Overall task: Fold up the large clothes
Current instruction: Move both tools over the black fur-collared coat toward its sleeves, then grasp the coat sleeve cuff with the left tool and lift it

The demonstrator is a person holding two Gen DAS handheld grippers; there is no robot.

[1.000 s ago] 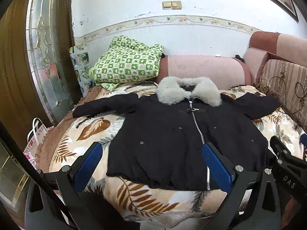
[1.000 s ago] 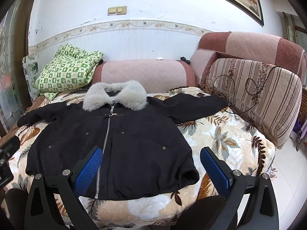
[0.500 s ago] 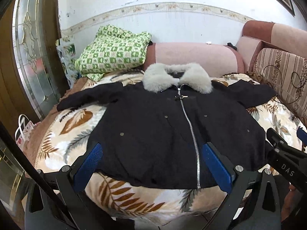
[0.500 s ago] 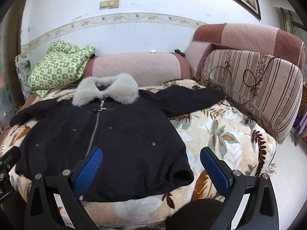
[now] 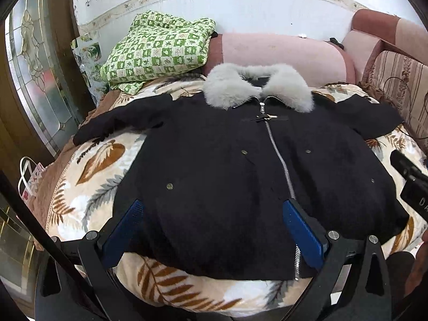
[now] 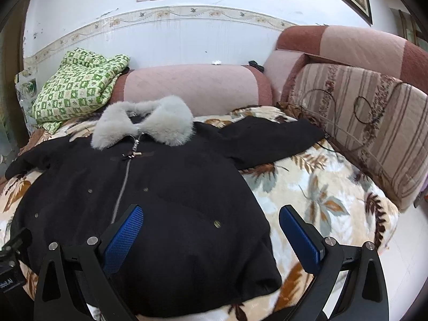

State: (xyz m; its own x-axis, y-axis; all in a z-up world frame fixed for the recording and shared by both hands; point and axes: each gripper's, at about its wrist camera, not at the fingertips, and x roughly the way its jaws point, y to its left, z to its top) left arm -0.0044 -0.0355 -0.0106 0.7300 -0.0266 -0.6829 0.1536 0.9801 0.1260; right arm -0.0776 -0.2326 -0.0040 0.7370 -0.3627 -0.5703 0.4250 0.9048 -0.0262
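Black coat (image 5: 227, 165) lies flat, zipped, sleeves out, on the leaf-print blanket (image 6: 315, 187), filling frame centre. Left tongs (image 5: 214, 230) and right tongs (image 6: 211, 232) both spread wide at the frame bottom over the hem, gripping nothing.

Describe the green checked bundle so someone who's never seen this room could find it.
Start at the leaf-patterned blanket under the black fur-collared coat. Behind the coat's far left sleeve, against the wall, sits the green-and-white checked quilted bundle, the only green item there.
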